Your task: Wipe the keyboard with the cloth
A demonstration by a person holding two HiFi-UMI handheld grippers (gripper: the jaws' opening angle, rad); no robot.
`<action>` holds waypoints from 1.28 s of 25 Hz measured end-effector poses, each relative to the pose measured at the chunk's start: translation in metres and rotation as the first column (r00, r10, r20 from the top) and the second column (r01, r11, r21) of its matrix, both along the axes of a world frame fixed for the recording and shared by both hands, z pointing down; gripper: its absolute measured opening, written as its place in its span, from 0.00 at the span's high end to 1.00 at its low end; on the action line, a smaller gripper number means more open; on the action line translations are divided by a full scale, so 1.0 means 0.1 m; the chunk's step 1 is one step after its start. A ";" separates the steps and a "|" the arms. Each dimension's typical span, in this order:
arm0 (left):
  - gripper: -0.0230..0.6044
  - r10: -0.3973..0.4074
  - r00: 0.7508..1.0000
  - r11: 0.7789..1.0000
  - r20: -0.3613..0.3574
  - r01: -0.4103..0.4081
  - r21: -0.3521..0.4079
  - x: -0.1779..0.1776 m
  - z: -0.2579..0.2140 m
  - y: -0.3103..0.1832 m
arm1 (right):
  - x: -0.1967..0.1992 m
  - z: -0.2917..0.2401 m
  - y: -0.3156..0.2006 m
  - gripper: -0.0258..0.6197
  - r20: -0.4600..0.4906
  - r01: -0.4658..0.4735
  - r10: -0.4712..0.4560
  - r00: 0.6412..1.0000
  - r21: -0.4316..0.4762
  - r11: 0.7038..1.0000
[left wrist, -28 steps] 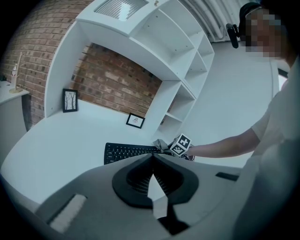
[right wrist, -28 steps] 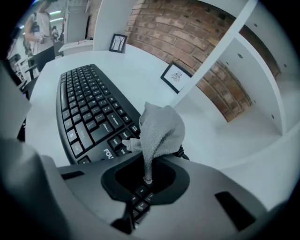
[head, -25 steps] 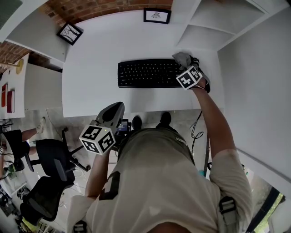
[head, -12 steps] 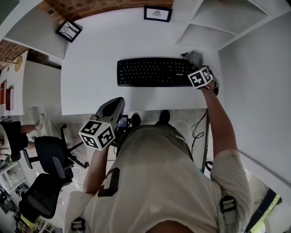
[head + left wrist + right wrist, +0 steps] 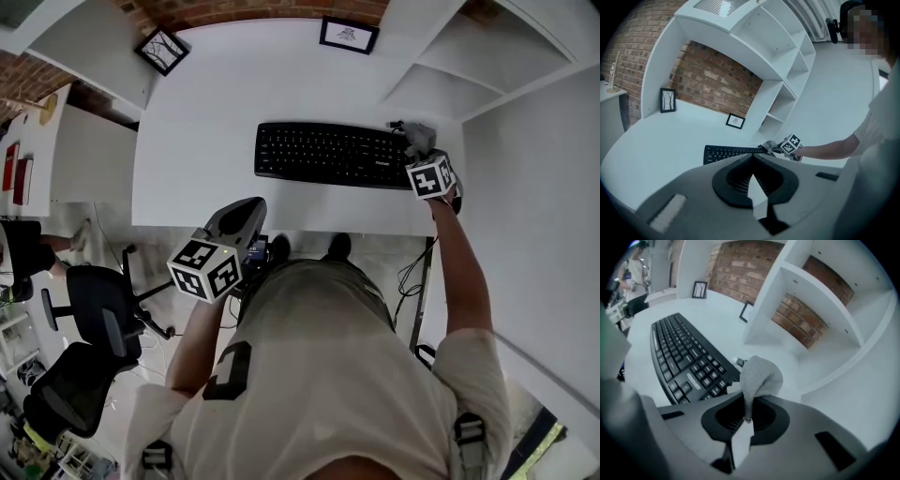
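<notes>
A: How does the cloth (image 5: pixel 759 376) handle?
B: Soft, light and limp, by the look of it; a bunched fold is the place to pinch it. Your right claw (image 5: pixel 747 417) is clenched on that fold, at the 3 o'clock end of the keyboard (image 5: pixel 684 362).
A: And the other?
B: Your left claw (image 5: pixel 751 158) is closed on nothing, off the 6 o'clock edge of the bench (image 5: pixel 206 112).

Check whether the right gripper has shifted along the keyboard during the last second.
Yes. The right gripper, shut on the cloth, slid rightward, from over the right-end keys of the keyboard to past that end.
</notes>
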State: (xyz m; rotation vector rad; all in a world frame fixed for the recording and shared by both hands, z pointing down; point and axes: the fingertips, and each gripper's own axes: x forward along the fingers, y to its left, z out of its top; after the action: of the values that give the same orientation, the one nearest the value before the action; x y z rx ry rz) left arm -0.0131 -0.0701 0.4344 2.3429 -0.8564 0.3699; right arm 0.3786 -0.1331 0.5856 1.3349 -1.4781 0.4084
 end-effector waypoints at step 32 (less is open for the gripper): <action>0.96 -0.269 0.963 0.963 -0.004 0.268 -0.039 -1.35 0.16 0.15 | -4.16 0.30 -0.61 0.94 0.213 0.626 -0.606 0.767 -0.040 0.779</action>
State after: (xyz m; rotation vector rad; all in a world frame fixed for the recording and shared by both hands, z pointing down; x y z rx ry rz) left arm -0.1480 -0.0547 0.4506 2.1547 -1.1359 0.2582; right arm -0.0377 -0.1941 0.6155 0.6617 -1.9258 0.1766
